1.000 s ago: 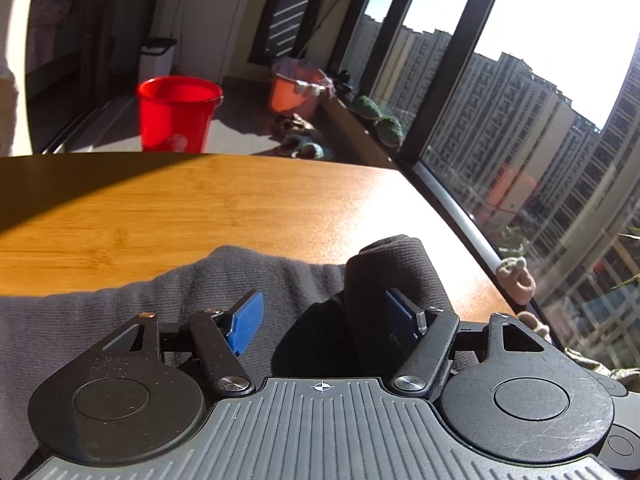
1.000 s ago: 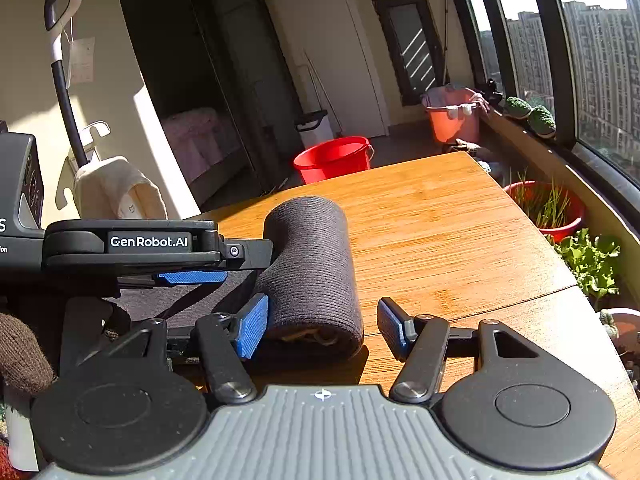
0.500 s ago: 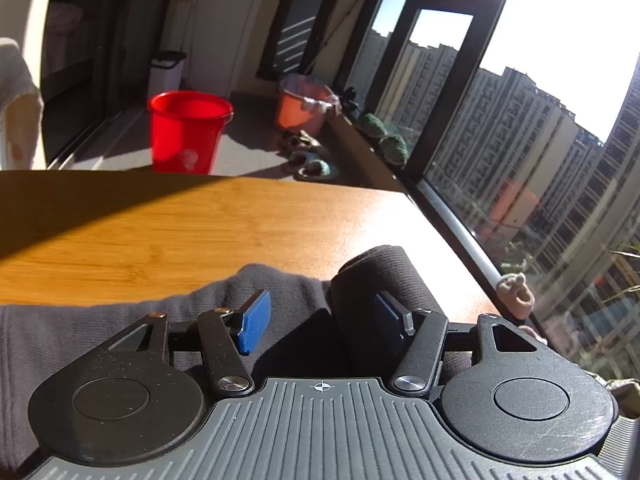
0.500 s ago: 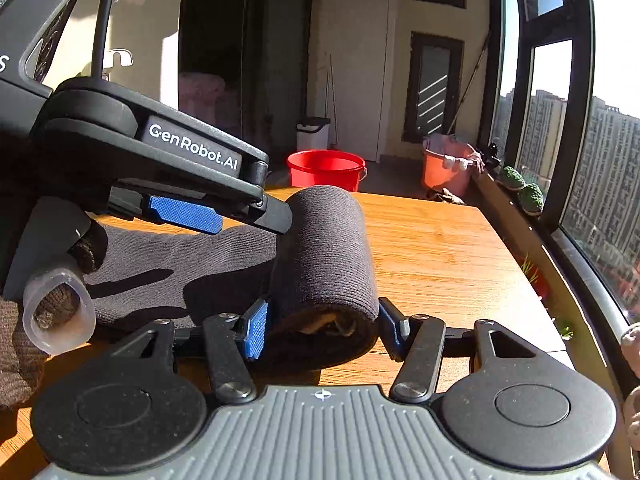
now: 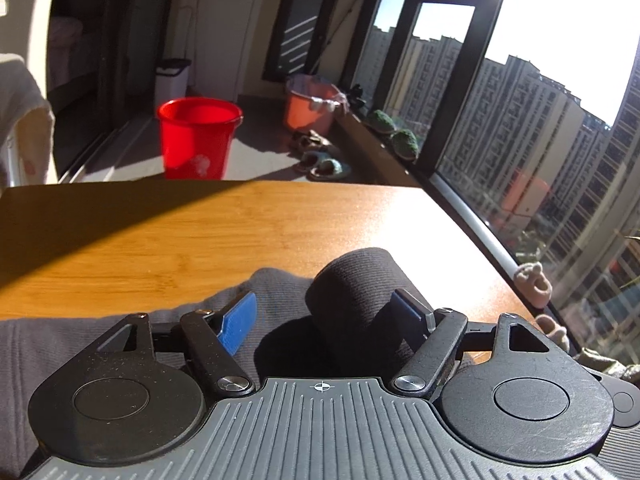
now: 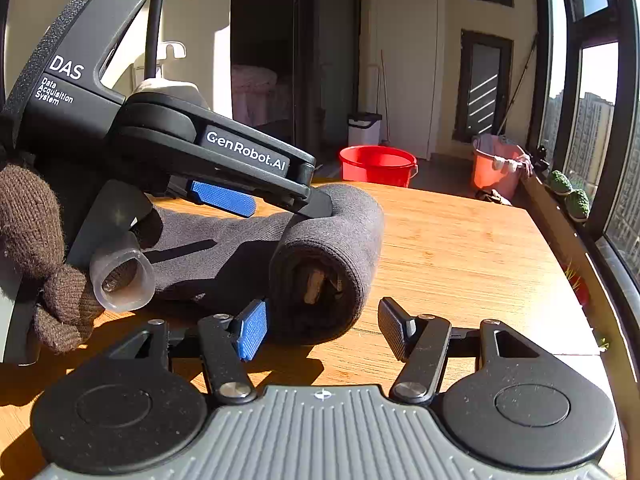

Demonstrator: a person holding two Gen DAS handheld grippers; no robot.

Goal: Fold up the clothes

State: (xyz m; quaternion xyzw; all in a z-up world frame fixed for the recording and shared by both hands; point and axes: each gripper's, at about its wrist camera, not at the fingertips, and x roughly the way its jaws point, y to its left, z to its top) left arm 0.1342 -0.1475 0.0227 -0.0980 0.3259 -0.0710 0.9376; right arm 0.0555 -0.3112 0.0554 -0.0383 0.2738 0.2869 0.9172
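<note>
A dark grey garment lies on the wooden table [image 5: 200, 240], part of it wound into a thick roll [image 6: 332, 240] and the rest flat [image 6: 208, 252]. In the left wrist view the roll [image 5: 356, 276] stands between the fingers of my left gripper [image 5: 324, 314], against the right pad, and the jaws are open. In the right wrist view my right gripper [image 6: 322, 330] is open just in front of the roll's near end. The left gripper [image 6: 240, 160] reaches over the flat cloth, one finger resting on top of the roll. A gloved hand [image 6: 32, 240] holds it.
The table's right edge runs close to a tall window [image 5: 520, 120]. Beyond the far edge, on the floor, stand a red bucket [image 5: 198, 136] and an orange bucket [image 5: 310, 104], with slippers [image 5: 324, 164] nearby. Potted plants [image 6: 568, 192] line the sill.
My right gripper has drawn back, so the roll's end now sits just ahead of its fingers instead of between them. The left gripper has tilted and the roll sits further between its fingers.
</note>
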